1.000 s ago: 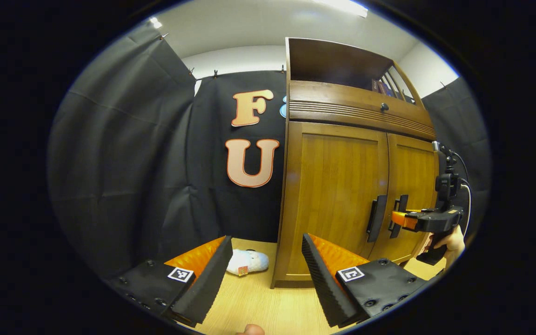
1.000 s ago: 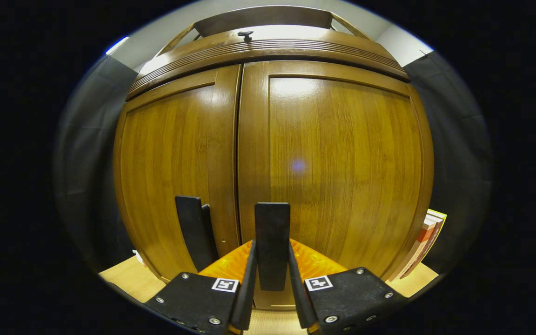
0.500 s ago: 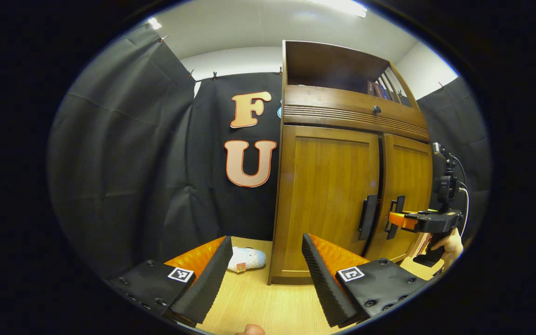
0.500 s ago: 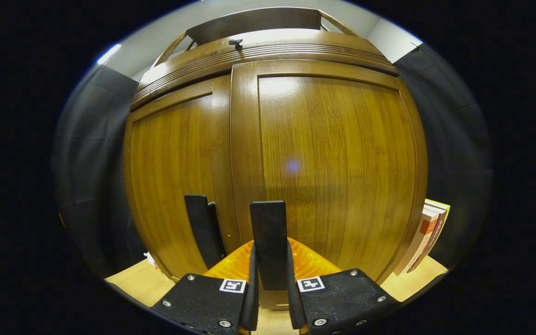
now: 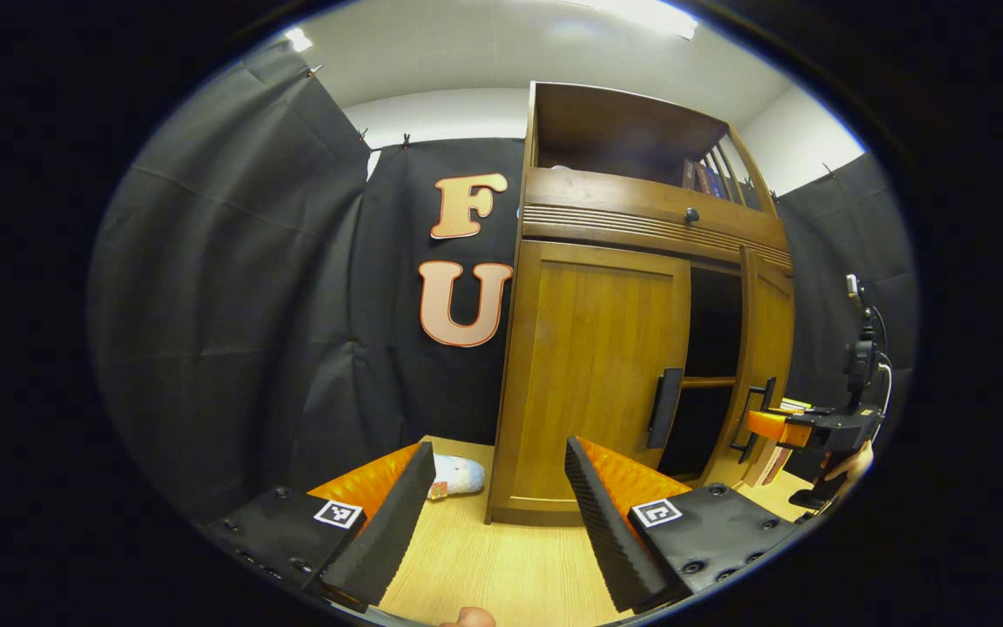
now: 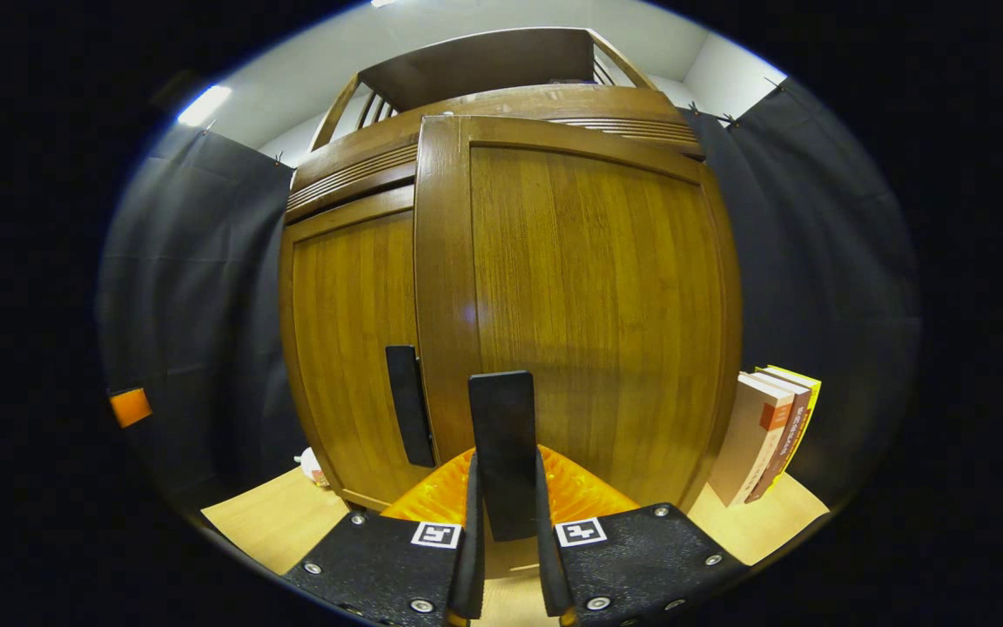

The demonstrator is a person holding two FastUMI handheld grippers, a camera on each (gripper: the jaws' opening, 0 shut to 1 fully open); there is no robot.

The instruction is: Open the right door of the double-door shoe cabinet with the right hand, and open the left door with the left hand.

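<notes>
Since a second ago you have swung the right door (image 5: 764, 366) of the shoe cabinet (image 5: 593, 383) partly out, so a dark gap with a shelf edge now shows between it and the left door (image 5: 593, 374), which was flush against it before. Your right gripper (image 6: 504, 522) has its fingers pinched on the right door's handle (image 6: 502, 453), the flat black bar standing upright between them, just as they were half a second ago. In the left gripper view you can see that same gripper (image 5: 767, 425) at the far right, at the handle, with your hand (image 5: 850, 461) below it. Your left gripper (image 5: 493, 514) hangs back from the cabinet with its fingers spread wide and nothing between them; the left door remains closed, its handle (image 5: 665, 407) untouched. The cabinet stands on a light wooden counter (image 5: 501, 566). A small white plush toy (image 5: 456, 477) lies on it to the left of the cabinet, and a few books (image 6: 767, 431) lean upright to the right of it. Black cloth walls close the booth under a white ceiling.
</notes>
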